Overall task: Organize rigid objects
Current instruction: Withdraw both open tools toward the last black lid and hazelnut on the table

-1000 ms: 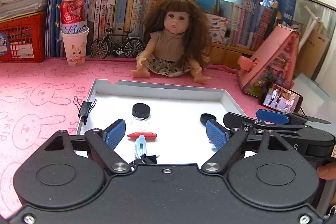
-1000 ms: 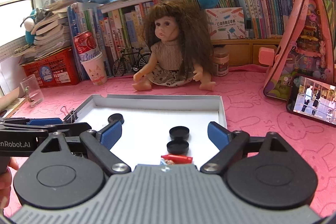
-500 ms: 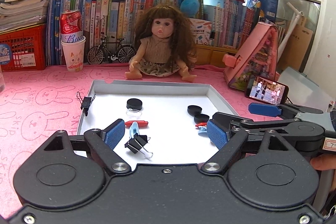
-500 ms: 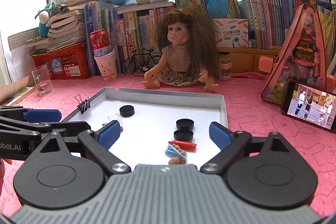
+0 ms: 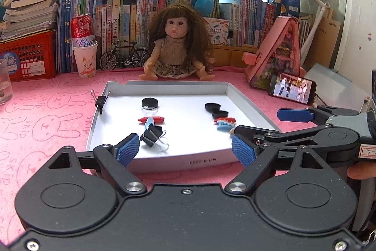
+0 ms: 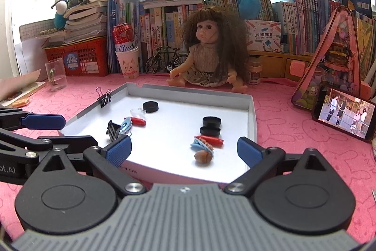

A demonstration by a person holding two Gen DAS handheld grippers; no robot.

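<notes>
Pink tablecloth (image 5: 47,124) holds a white tray (image 5: 164,160); left tongs (image 5: 185,151) and right tongs (image 6: 184,152) gape wide, empty.

Left tongs (image 5: 185,149) black; right tongs (image 6: 183,151) grey-ribbed; blue pads (image 5: 128,149).

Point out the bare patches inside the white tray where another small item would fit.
Inside the white tray, the middle strip is bare between the loose binder clip cluster and the stacked black caps. The far strip below the doll is open too. The left and right clusters are crowded.
</notes>
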